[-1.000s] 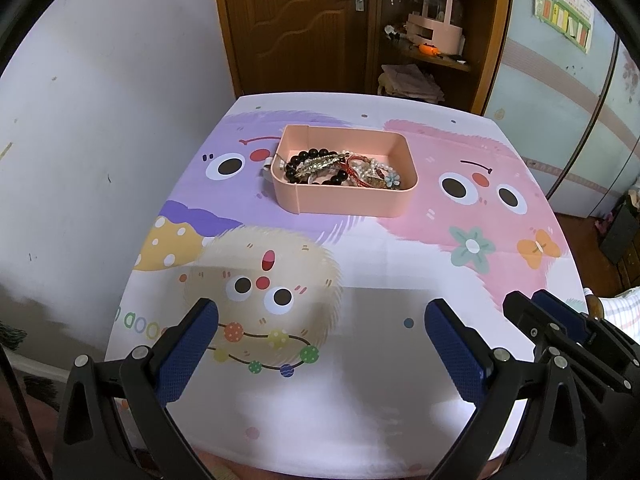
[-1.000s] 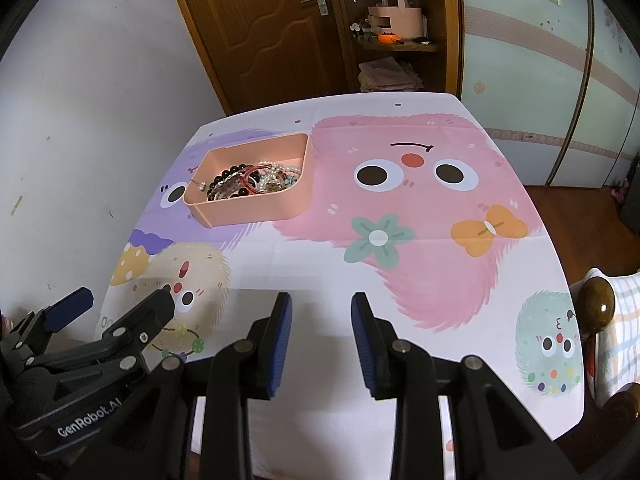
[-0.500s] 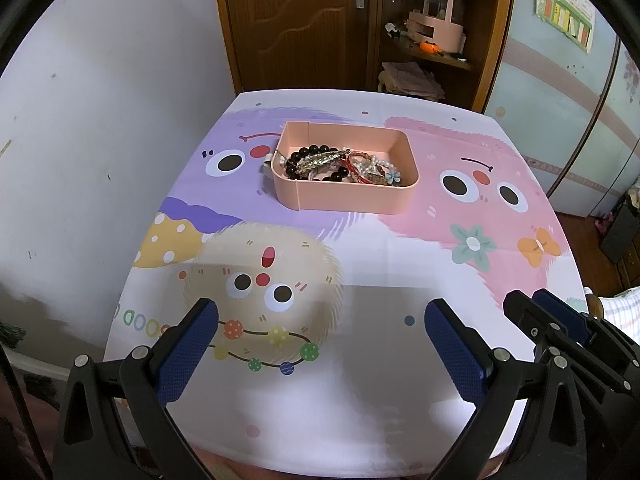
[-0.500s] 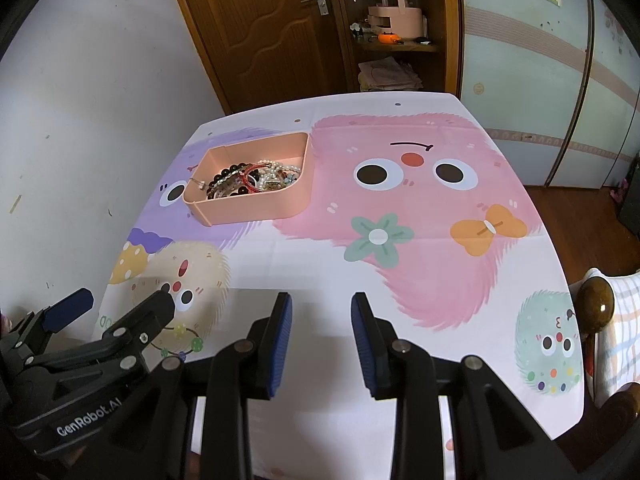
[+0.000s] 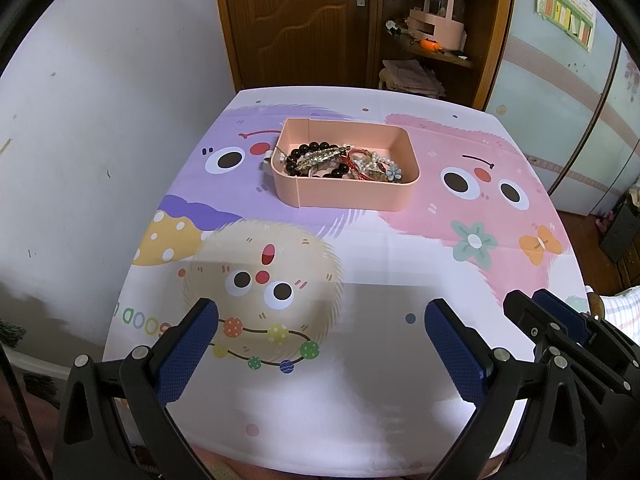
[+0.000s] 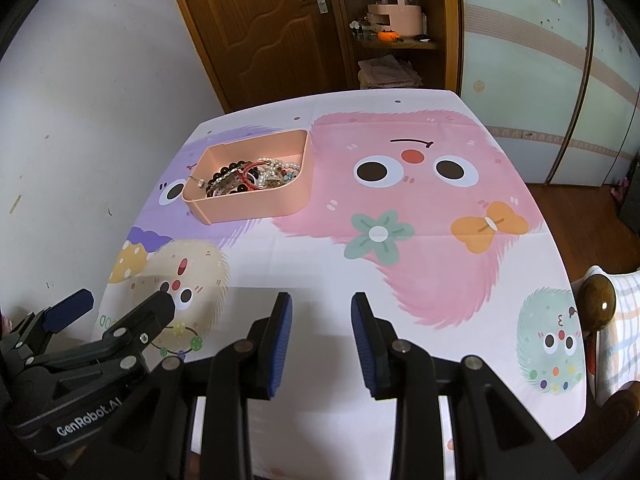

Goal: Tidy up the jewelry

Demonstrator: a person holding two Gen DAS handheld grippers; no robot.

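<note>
A pink tray (image 5: 352, 194) is seen on the far half of the cartoon-printed tablecloth (image 5: 360, 360), and the jewelry (image 5: 340, 160) is heaped inside it, toward its near wall: a strand of black beads (image 5: 310, 147), a pale pearl strand (image 6: 276, 168), a red cord bracelet (image 6: 248, 170) and a small blue flower piece (image 5: 395, 172), all tangled together. Something small is draped over the tray's left rim, though what it is cannot be told.

The left gripper (image 5: 322, 324) is held wide open and empty, well short of the tray. The right gripper (image 6: 321, 312) is held partly open, a clear gap between its pads, with nothing gripped, also well short of the tray.

The pieces are judged light, limp and slippery, and likely to snag on each other. A single strand is best pinched at an exposed loop on top and lifted slowly, so neighbours are not dragged out.
</note>
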